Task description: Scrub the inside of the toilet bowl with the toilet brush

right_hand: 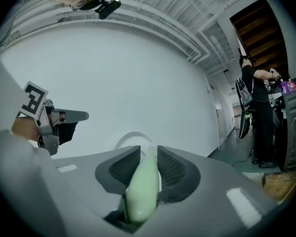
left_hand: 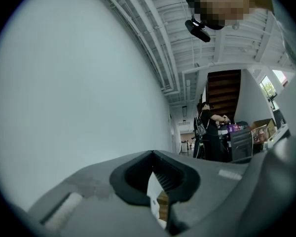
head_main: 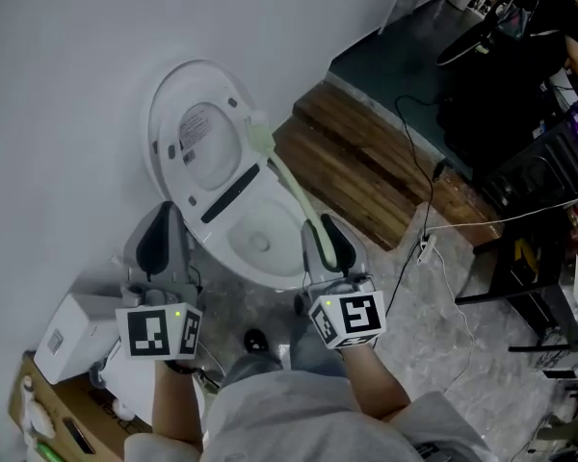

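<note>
A white toilet [head_main: 233, 258] stands with its lid [head_main: 197, 128] raised against the wall and the bowl open. My right gripper [head_main: 320, 224] hangs by the bowl's right rim, shut on the pale green handle [head_main: 291, 192] of the toilet brush. The handle slants up and left over the rim, and the brush head [head_main: 259, 133] is at the lid's right edge, above the bowl's back. In the right gripper view [right_hand: 149, 149] the green handle [right_hand: 140, 191] fills the gap between the pads. My left gripper [head_main: 164, 210] is left of the bowl, jaws together and holding nothing [left_hand: 153, 154].
A wooden platform [head_main: 366, 171] lies right of the toilet, with cables and a power strip [head_main: 426, 248] on the floor beside it. A white box [head_main: 72, 335] and a cardboard box [head_main: 48, 412] sit lower left. Dark furniture [head_main: 530, 287] stands right. A person [right_hand: 259, 112] stands far off.
</note>
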Tool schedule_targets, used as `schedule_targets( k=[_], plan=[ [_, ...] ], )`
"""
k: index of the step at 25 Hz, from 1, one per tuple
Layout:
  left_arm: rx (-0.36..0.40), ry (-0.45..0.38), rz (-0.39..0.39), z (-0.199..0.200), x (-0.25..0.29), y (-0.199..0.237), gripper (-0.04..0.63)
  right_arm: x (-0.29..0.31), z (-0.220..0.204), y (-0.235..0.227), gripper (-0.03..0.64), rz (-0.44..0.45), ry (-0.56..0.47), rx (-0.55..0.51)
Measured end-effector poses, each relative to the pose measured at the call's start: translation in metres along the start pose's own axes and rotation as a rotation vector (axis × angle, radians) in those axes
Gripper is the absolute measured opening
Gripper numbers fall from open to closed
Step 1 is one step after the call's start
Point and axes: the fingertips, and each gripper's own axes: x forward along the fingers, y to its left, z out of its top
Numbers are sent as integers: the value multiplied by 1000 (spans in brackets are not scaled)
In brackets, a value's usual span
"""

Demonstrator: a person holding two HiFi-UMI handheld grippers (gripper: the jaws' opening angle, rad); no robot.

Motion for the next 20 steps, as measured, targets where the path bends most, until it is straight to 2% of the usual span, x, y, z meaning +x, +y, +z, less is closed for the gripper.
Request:
schedule_targets(
  k=[5, 12, 16, 20],
  plan=[
    [-11, 31, 41, -24, 14, -2, 5, 16, -44, -15, 106, 38, 118, 42],
    [-62, 73, 105, -60, 25, -5, 5, 34, -104, -31, 106, 108, 271, 48],
    [-96, 63, 136, -75, 29, -5, 5, 42, -138, -37, 106, 153, 353, 43],
    [-96, 94, 168, -93, 31, -7, 5, 49, -174, -42, 106, 204, 434, 45]
  ],
)
